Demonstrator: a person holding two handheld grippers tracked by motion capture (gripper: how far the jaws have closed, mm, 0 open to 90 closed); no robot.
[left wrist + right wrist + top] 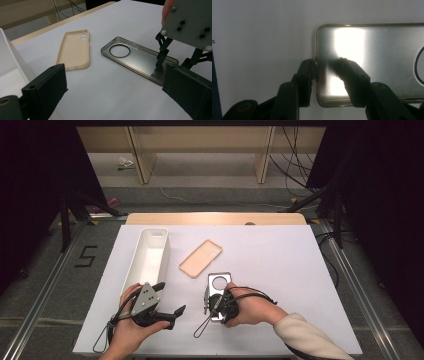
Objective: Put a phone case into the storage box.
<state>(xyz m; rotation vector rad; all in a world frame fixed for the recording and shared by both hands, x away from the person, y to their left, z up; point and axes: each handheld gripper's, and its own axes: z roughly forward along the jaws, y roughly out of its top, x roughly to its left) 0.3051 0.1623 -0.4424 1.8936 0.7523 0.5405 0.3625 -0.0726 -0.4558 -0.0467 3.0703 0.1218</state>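
Right gripper (pixel 214 301) at the near end of a clear phone case (pixel 218 286), mid-desk.
Case is glossy, see-through, rounded corners, round camera ring; right gripper view shows its fingers (pixel 306 75) narrow, straddling the case's short edge wall, one outside, one on the shiny inner face. Left gripper (pixel 169 299) fingers (pixel 47 85) wide apart, holding nothing. Matte beige phone case (pixel 201 258) lies beside; white oblong plastic bin (pixel 148 257) at left on the white desk (pixel 280 270).

My left gripper (pixel 167 299) was black, topped by a grey three-cornered plate (pixel 144 299) dotted with dark screws, a thin cable looping off at lower left. My right gripper (pixel 206 300) was black too, trailing its own looped cable (pixel 202 326). A cream sleeve (pixel 305 336) covered my right forearm at lower right.
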